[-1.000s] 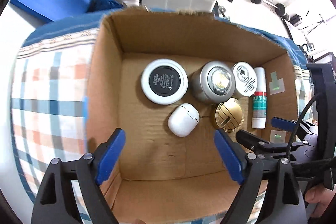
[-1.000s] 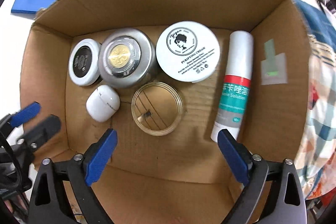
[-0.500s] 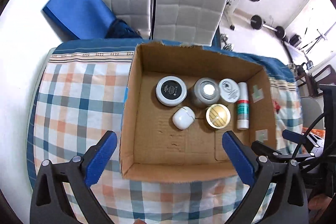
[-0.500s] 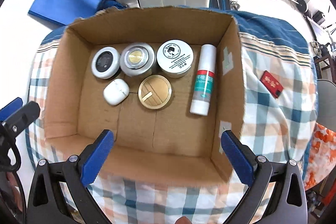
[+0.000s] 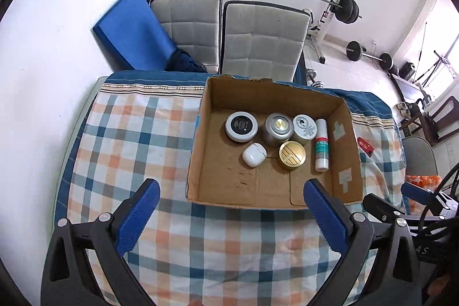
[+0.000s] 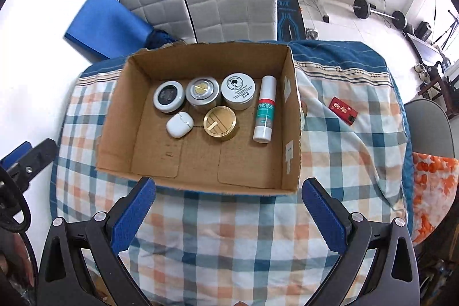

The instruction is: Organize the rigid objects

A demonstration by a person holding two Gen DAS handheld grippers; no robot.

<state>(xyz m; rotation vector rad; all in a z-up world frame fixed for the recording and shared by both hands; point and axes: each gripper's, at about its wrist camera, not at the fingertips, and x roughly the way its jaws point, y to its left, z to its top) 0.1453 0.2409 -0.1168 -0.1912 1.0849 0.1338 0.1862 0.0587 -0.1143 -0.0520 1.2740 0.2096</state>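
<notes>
A: What sits mid-frame?
B: A cardboard box (image 6: 200, 171) on a checked cloth (image 6: 229, 234), holding three round tins, a white case (image 6: 179, 124), a gold tin (image 6: 220, 123) and a tube (image 6: 265, 109).
A: And the right gripper (image 6: 229, 217)?
B: At the bottom, jaws wide apart, empty.

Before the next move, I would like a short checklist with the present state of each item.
1. Left gripper open and empty: ok.
2. Right gripper open and empty: ok.
3. Both grippers clear of the cardboard box: ok.
4. Spray bottle, gold tin and white case inside the box: ok.
5. Everything packed: not ok, the red packet lies on the checked cloth outside.
</notes>
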